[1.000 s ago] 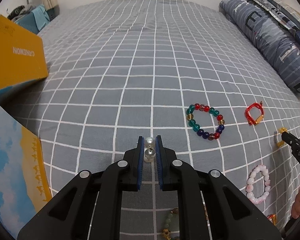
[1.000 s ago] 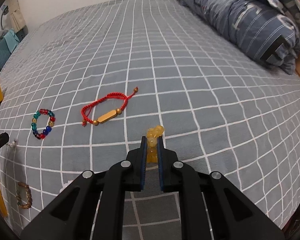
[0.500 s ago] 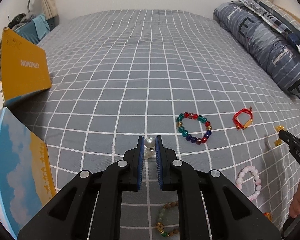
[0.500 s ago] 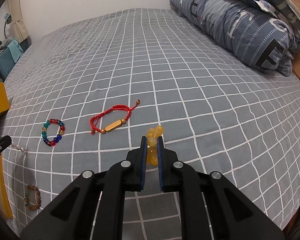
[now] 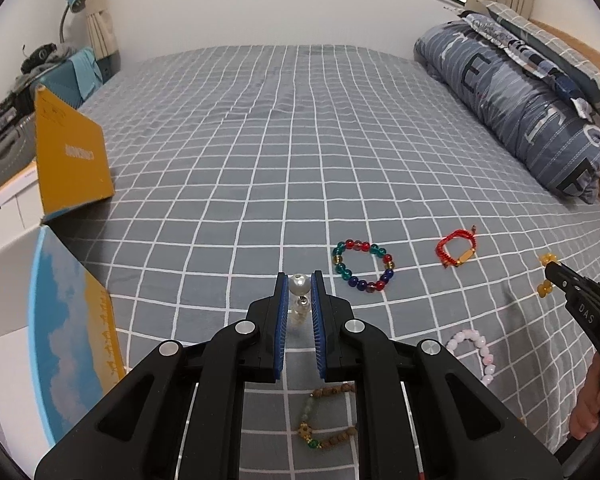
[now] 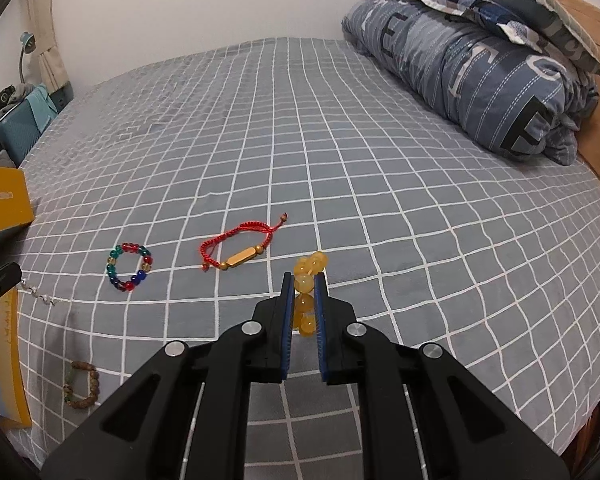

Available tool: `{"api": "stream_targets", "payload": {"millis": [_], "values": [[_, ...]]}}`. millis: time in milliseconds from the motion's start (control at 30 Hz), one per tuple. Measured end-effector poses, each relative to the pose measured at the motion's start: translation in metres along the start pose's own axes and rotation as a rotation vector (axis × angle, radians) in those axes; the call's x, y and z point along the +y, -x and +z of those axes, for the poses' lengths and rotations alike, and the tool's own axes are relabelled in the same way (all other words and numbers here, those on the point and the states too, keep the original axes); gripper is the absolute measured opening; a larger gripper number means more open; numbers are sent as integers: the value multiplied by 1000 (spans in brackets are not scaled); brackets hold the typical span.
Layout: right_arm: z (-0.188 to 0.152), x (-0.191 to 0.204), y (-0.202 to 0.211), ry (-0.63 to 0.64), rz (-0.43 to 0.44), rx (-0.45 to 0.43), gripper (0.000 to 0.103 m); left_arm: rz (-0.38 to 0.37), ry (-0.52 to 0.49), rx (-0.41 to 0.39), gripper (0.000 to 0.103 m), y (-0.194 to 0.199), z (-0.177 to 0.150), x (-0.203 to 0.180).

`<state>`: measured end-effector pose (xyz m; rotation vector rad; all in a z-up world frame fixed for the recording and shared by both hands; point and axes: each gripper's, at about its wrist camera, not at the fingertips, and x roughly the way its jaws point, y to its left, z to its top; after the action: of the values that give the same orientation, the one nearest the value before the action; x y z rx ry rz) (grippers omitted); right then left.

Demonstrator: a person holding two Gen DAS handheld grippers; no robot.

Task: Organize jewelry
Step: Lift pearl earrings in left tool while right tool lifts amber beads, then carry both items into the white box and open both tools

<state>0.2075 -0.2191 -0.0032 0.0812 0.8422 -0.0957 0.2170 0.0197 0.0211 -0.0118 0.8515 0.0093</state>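
Note:
My left gripper [image 5: 300, 285] is shut on a pearl bead piece [image 5: 299, 285] and holds it above the grey checked bed. My right gripper [image 6: 304, 284] is shut on a yellow bead bracelet [image 6: 307, 280], also lifted; it shows at the right of the left wrist view [image 5: 548, 259]. On the bed lie a multicoloured bead bracelet [image 5: 364, 266], a red cord bracelet with a gold bar [image 5: 458, 249], a pink bead bracelet [image 5: 476, 350] and a brown wooden bead bracelet [image 5: 328, 420]. A thin chain [image 6: 40, 296] hangs from my left gripper in the right wrist view.
An open box with a blue-and-yellow lid [image 5: 68, 332] stands at the left. A yellow box [image 5: 70, 160] stands further back on the left. A folded blue quilt and pillows [image 5: 532, 112] lie along the right side. The bed's front edge is close under me.
Both grippers have risen and pulled back with their pieces held; the bed and the bracelets on it look smaller and further away.

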Motion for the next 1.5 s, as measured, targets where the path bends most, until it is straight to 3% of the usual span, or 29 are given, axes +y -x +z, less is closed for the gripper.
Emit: {"api": "stream_targets", "payload": {"millis": [900,1500], "values": [[0,27,77,32,33,-73,9,25,10,-89,12,90,-6,15],[-1,109,123,119,118,-128,9,93,95,-144,12,149,-12,83]]}}
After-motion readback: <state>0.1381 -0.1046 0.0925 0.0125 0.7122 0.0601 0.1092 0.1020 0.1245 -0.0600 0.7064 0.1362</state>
